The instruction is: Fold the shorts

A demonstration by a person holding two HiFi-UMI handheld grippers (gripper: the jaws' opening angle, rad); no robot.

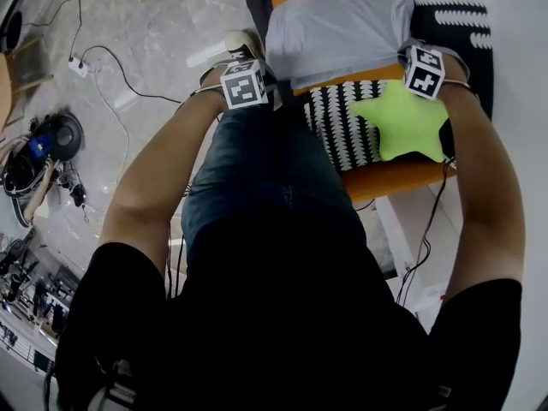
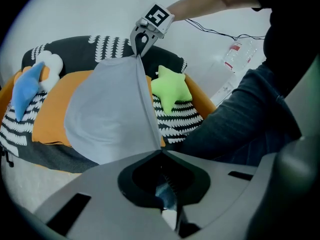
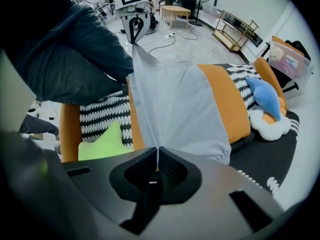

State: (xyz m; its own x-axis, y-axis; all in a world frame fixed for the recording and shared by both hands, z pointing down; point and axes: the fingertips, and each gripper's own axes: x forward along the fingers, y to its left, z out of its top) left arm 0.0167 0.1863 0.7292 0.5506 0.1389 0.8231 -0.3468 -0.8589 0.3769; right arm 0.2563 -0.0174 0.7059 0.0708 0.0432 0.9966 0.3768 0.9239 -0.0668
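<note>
In the left hand-held gripper (image 2: 161,153) and the right hand-held gripper (image 3: 158,150), opposite corners of the shorts (image 2: 110,114) are pinched and stretched between them; the cloth is judged light, limp and best gripped at its edges.

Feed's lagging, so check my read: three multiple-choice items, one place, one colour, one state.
1. The lime-green star-shaped plush lies: A on the floor; B on the black-and-white patterned bedding; C in a gripper.
2. The thin cloth shorts are: A red; B light grey; C black.
3. The left gripper and right gripper: A both open; B one open; C both shut on the shorts.
B, pattern shows under it; B, pale grey in every view; C, fabric pinched in both jaws.
</note>
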